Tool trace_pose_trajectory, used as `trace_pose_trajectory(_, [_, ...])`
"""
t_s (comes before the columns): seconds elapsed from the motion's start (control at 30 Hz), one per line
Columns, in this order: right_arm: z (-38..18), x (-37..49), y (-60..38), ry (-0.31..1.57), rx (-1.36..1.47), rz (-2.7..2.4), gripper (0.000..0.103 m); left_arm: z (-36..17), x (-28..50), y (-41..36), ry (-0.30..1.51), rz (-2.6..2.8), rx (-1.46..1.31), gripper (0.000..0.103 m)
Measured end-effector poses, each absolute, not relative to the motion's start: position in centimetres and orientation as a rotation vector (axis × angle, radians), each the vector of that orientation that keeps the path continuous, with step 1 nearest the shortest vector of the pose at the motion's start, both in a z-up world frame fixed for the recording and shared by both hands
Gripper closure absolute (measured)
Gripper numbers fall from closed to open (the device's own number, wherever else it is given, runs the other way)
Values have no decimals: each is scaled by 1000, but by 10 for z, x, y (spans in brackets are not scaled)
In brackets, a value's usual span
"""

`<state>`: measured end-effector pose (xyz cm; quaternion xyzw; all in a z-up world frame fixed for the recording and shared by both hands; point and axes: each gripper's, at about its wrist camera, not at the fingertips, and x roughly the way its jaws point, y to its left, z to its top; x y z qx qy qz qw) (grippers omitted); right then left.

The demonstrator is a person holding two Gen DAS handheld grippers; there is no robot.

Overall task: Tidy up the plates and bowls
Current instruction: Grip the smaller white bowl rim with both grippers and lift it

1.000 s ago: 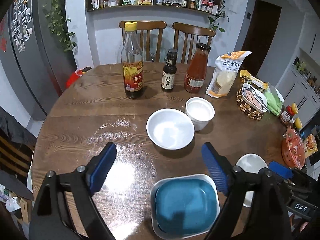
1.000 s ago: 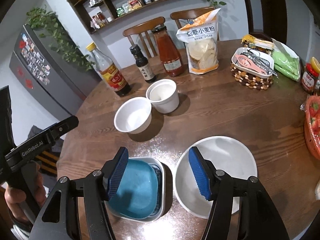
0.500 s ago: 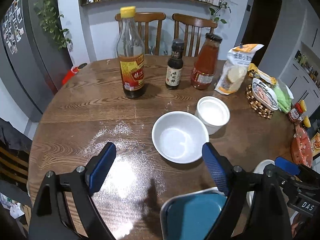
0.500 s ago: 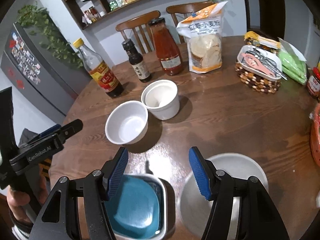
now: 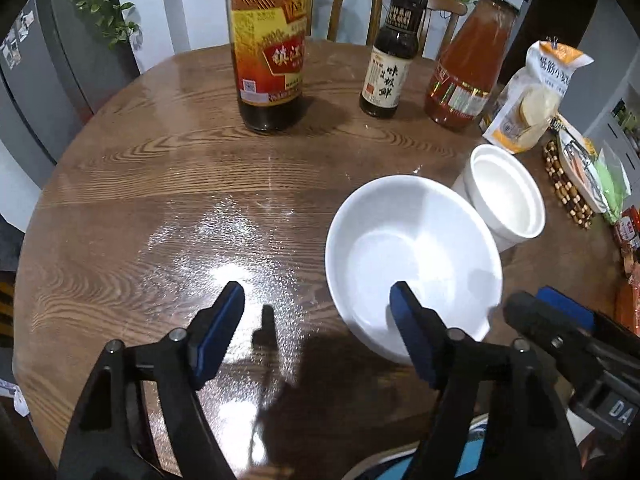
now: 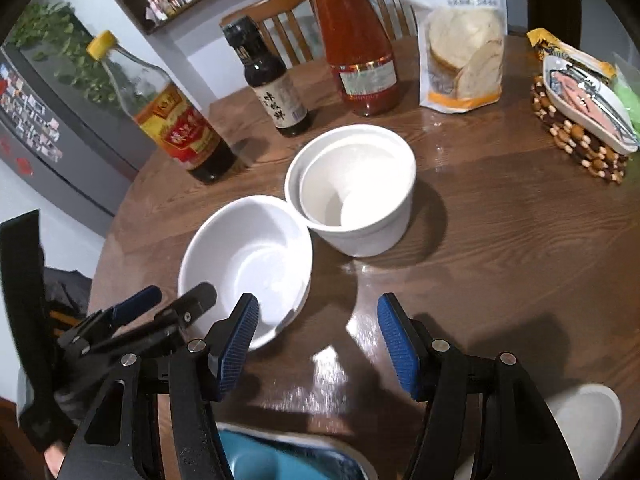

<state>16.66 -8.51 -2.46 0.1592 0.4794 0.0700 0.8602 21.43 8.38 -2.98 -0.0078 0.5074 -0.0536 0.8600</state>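
Two hand-held grippers approaching the white bowls, both open and empty.
Left hand-held gripper [image 5: 316,308], jaws just been closing, is straddling the shallow bowl's [image 5: 412,256] near rim on the tabletop [image 5: 160,184]; misalignment risks tipping it. Right hand-held gripper [image 6: 318,320] is risking collision beside it, short of the nested bowls [image 6: 352,196].

Free room: bare wood across the table's [image 5: 132,184] left half, from the near edge to the vinegar bottle [image 5: 270,60]; a bare strip at the near edge right of the wide white bowl [image 6: 246,256]. Obstacles: that bowl, touching or nearly touching the deep white bowl [image 6: 356,196]; soy bottle [image 6: 274,88], sauce jar [image 6: 356,52] and flour bag [image 6: 462,36] lining the far edge; beaded basket [image 6: 576,140] at the right edge.
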Motion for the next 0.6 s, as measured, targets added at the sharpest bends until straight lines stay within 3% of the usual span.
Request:
trace_pose_trajectory(0.1, [-30, 176, -82, 1020, 342, 148, 40, -37, 221, 85, 1082, -114, -36, 37])
trace_pose_trajectory(0.47, [-43, 185, -64, 1066, 268, 201, 87, -55, 226, 82, 1131, -167, -66, 78])
trace_pose_trajectory(0.6, [-41, 183, -59, 1061, 235, 202, 88, -53, 220, 73, 1112, -192, -25, 88])
